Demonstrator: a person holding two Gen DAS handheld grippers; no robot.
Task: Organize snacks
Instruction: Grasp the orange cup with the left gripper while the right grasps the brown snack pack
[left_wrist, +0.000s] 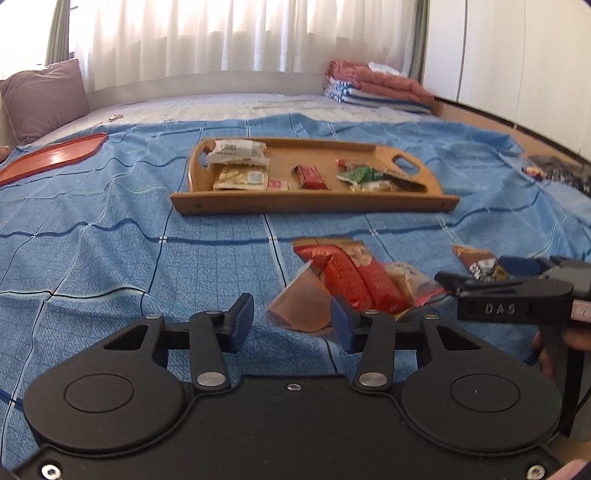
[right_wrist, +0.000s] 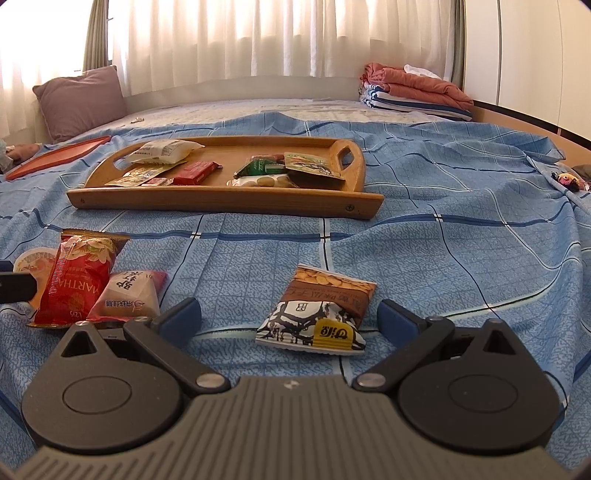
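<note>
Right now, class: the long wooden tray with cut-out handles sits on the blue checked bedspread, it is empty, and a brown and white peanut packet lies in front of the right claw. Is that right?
Not quite. The long wooden tray with cut-out handles is not empty: the right wrist view shows several snack packets in it. It does sit on the blue checked bedspread, and the brown and white peanut packet lies in front of the right claw.

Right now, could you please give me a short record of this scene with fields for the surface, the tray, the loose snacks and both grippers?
surface: blue checked bedsheet
tray: wooden tray further back on the sheet, already holding several snack packets
loose snacks, left group: red packet, pink packet and a sealed cup, lying together
loose snack, right: brown peanut packet, lying alone
left gripper: jaws open, nothing pressed between them, beside the left group
right gripper: jaws open wide either side of the peanut packet, not pressing it
</note>
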